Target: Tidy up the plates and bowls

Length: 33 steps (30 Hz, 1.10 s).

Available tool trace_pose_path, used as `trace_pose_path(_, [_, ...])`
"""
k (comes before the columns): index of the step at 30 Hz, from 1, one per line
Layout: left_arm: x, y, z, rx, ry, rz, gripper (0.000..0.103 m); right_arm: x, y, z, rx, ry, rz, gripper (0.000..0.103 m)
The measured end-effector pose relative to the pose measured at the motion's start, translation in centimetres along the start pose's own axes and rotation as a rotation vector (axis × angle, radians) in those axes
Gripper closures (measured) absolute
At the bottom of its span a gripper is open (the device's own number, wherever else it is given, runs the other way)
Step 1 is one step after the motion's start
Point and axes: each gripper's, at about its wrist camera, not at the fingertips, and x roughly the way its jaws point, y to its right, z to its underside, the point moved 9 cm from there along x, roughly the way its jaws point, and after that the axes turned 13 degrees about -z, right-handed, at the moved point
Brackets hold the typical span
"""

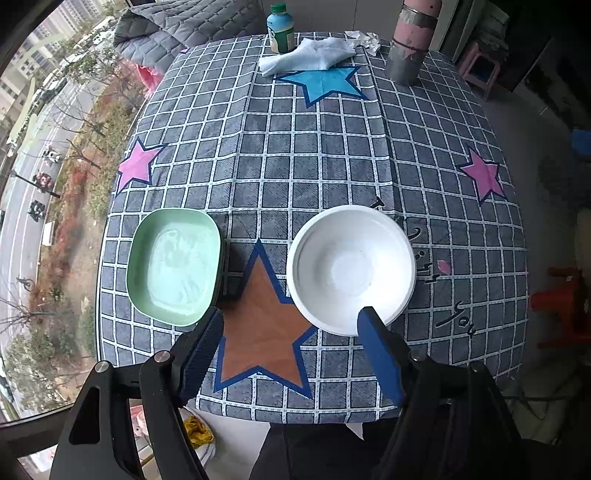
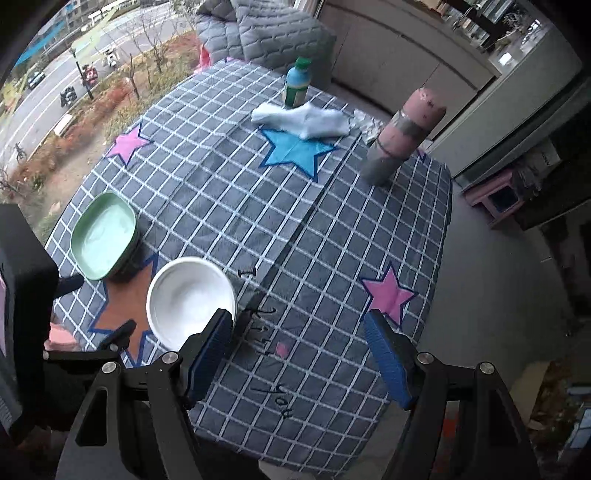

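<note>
- Both tongs sit nearest us: our left tongs (image 1: 290, 321) stand wide with nothing between the pads, hanging over the orange star (image 1: 264, 314); our right tongs (image 2: 299, 325) are just as wide and empty, hanging over bare cloth to the right of the bowl.
- Next out, the white bowl (image 1: 351, 267) rests upright on the surface (image 1: 295, 155), near its front edge, just right of the orange star. In the right view one finger (image 2: 212, 343) overlaps the bowl's rim; we cannot tell whether it touches.
- We judge that a careless swing of that finger could knock the bowl toward the front edge.
- Left of the star lies the green plate (image 1: 175, 266), seemingly atop a stack of dark dishes, near the surface's left edge. Pinching its shallow rim off-centre could tilt it or drag the stack toward the drop.
- Between plate and bowl there is a clear gap, so moving one over the other risks a clash of rims if we come in low.
- Far back stand a cloth (image 1: 306, 55), a bottle (image 1: 281, 27) and a pink cylinder (image 1: 412, 40), well apart from our dishes and no hazard, we think.
</note>
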Motion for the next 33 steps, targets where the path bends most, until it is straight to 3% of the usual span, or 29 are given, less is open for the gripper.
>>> trace_pose_path(4, [0.1, 0.0, 0.0, -0.005, -0.003, 0.008, 0.025, 0.6, -0.1, 0.2, 0.082, -0.014, -0.118, 0.028])
trace_pose_path(7, [0.2, 0.0, 0.0, -0.008, -0.01, 0.017, 0.025, 1.5, -0.6, 0.7, 0.082, -0.046, -0.139, 0.028])
trace_pose_path(10, [0.3, 0.0, 0.1, -0.009, -0.01, 0.023, 0.025, 3.0, -1.4, 1.7, 0.16, -0.115, -0.266, 0.028])
trace_pose_path(16, [0.7, 0.0, 0.5, -0.008, -0.025, 0.033, 0.025, 4.6, -2.1, 2.9, 0.22, -0.173, -0.333, 0.028])
trace_pose_path(33, [3.6, -0.2, 0.7, -0.021, -0.113, 0.085, 0.025, 7.3, -3.7, 2.8, 0.209, -0.225, -0.315, 0.028])
